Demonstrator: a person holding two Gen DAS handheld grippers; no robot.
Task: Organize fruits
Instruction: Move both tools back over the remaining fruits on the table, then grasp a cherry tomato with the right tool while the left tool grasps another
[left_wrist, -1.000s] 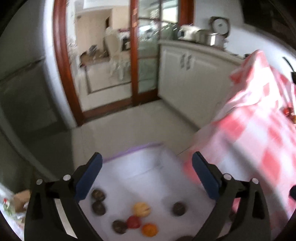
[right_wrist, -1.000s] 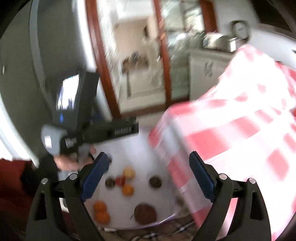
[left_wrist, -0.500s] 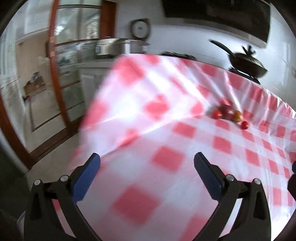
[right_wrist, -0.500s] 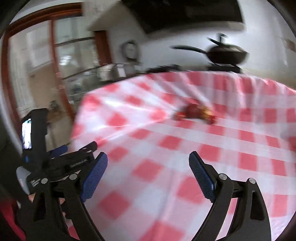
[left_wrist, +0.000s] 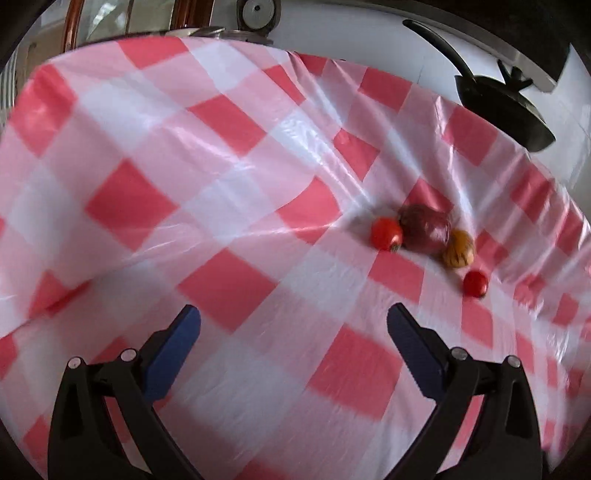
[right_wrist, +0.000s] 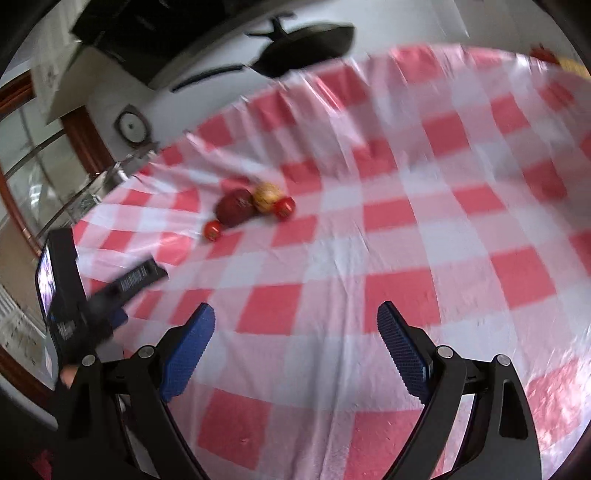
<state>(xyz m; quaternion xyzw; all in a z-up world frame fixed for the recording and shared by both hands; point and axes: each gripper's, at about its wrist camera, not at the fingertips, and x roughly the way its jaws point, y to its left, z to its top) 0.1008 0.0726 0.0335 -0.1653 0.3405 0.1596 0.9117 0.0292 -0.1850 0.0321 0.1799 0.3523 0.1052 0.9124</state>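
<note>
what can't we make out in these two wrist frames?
- Fruit pile: left view, blurred; the dark red piece's kind is unclear, and it hides how the pieces touch.
- Same pile: right view, small and smeared.
- Pan: left view, cut by the fisheye edge.
- Objects at far table edge: right view, blurred, cut off.
- Left gripper: right view, blurred; fingers unreadable.

Right wrist view smeared by motion blur, fruit cluster (right_wrist: 251, 206) too soft to name each piece, black pan (left_wrist: 506, 114) cut by the left view's edge, left gripper (right_wrist: 92, 306) half hidden behind the right one's finger.
</note>
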